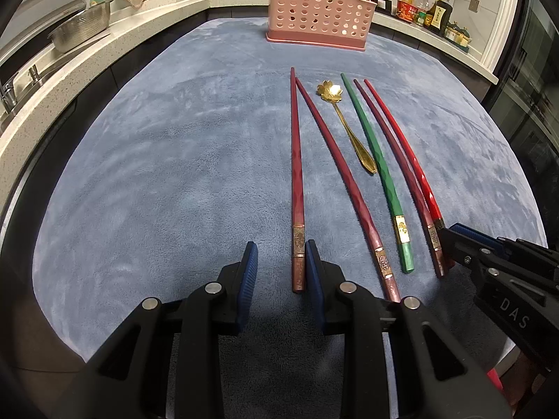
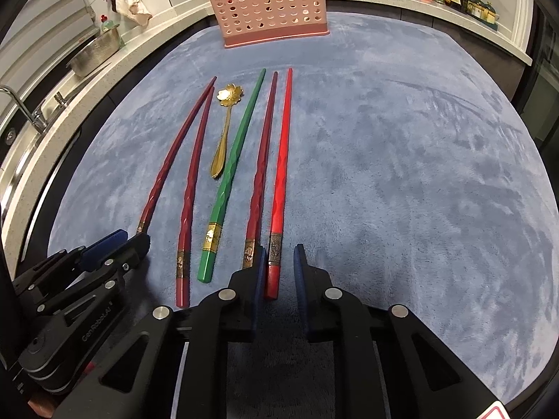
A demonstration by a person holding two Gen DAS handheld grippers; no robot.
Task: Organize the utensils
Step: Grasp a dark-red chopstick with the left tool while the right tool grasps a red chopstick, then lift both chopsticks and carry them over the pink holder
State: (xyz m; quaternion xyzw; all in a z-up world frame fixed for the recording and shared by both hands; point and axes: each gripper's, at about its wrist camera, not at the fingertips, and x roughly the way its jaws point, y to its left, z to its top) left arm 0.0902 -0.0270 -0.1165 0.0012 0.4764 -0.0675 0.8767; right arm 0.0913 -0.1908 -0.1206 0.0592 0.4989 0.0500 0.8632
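Several chopsticks and a gold flower spoon lie side by side on a blue cloth. A pink perforated basket stands upright at the far edge. My left gripper is open and lowered around the butt of the leftmost dark red chopstick, which rests against the right pad only. My right gripper straddles the butt of the bright red chopstick. The chopstick sits beside the left pad, and a gap shows at the right pad. A green chopstick and more dark red ones lie between the two grippers.
A speckled counter rings the cloth. On it are a metal colander and a faucet at the left. Sauce bottles and a wok on a stove sit at the back right. Bare cloth stretches to the right.
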